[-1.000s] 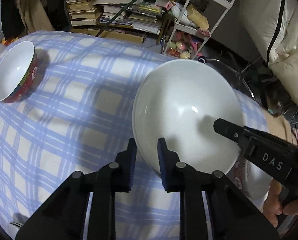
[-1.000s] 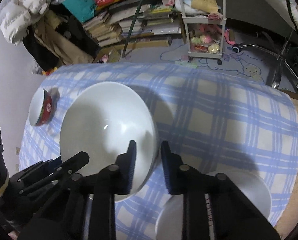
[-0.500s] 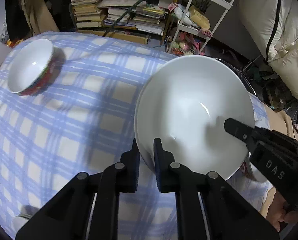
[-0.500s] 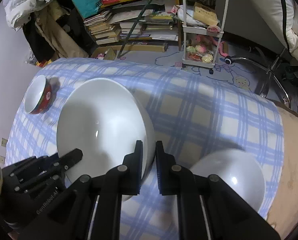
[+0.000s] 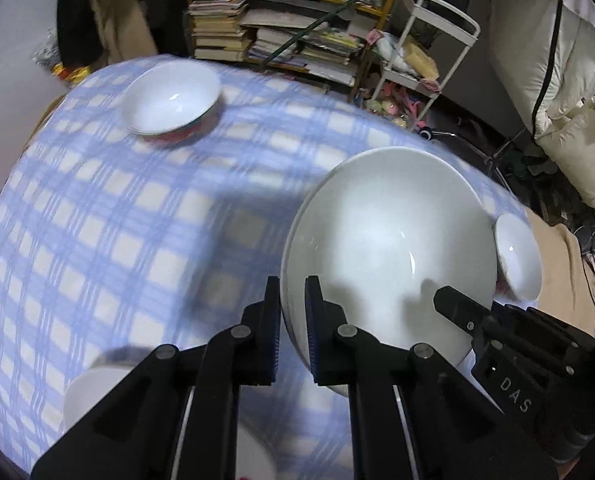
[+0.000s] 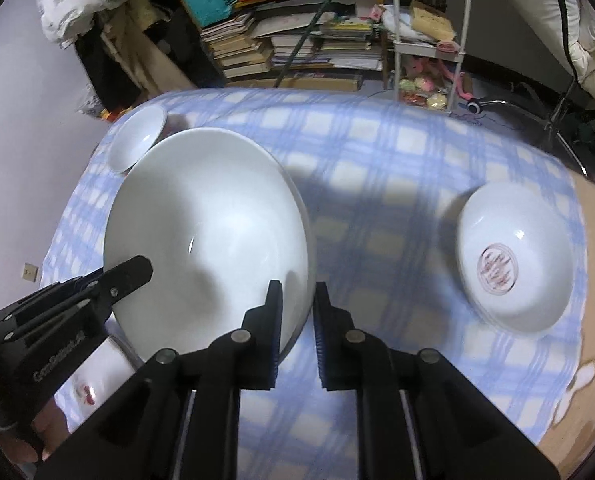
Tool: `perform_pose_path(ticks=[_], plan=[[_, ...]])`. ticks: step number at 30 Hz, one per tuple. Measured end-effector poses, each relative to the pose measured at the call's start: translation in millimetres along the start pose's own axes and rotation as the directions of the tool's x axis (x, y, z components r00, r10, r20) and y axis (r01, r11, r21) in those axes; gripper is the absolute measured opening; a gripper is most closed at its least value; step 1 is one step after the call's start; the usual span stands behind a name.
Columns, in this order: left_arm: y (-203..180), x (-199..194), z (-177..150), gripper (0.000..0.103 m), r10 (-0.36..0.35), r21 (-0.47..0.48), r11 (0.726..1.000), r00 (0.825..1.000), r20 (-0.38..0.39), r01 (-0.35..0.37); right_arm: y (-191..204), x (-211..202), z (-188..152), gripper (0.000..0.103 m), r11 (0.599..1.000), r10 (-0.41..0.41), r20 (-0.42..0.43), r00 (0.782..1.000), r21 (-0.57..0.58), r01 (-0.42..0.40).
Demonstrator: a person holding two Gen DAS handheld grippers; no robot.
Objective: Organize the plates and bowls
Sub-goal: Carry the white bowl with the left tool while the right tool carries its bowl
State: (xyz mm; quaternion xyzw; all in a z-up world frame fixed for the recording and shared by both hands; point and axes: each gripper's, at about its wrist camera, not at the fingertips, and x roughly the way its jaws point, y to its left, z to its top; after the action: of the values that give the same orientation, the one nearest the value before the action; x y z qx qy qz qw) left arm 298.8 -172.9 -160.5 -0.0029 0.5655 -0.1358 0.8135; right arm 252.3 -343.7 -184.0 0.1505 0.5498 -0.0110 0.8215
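Gripping points: two grippers clamp opposite sides of one large white bowl, which is raised above the checked tablecloth and slightly tilted.
Left gripper: closed on the bowl's near-left rim, one pad outside the wall and one inside; its jaws have just been closing, with the rim between them.
Right gripper: closed on the bowl's opposite rim, the wall pinched between both pads; in the left wrist view its black finger reaches over the bowl's right edge.
Small bowl, red outside: resting on the cloth at the far left, well apart from the lifted bowl.
Bowl with a red emblem inside: sitting on the cloth near its right edge, well apart from the held bowl.
White dish: low in the left wrist view, blurred and partly hidden by the gripper body.
Background: stacked books and a white wire cart beyond the table.
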Motion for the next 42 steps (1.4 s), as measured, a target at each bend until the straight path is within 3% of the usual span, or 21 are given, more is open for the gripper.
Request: perform_pose_path(ticks=[9, 17, 22, 42], plan=[[24.3, -17.3, -47.7, 0.011, -0.046, -0.041, 0.998, 0.999, -0.001, 0.046, 25.9, -2.3, -46.8, 0.016, 0.999, -0.034, -0.024, 0.999, 0.002, 0.034], [17.2, 2.9, -75.5, 0.013, -0.04, -0.005, 0.999, 0.998, -0.056, 0.039, 14.9, 5.4, -74.6, 0.016, 0.997, -0.07, -0.045, 0.997, 0.042, 0.072], [9.8, 7.1, -86.3, 0.014, -0.013, 0.058, 0.998, 1.0, -0.006, 0.013, 3.3, 12.8, -94.5, 0.016, 0.995, -0.031, 0.008, 0.999, 0.094, 0.03], [14.3, 12.9, -93.0, 0.015, -0.04, 0.051, 0.998, 0.999, 0.017, 0.04, 13.4, 27.3, -100.2, 0.017, 0.996, -0.093, 0.019, 0.996, -0.005, 0.093]])
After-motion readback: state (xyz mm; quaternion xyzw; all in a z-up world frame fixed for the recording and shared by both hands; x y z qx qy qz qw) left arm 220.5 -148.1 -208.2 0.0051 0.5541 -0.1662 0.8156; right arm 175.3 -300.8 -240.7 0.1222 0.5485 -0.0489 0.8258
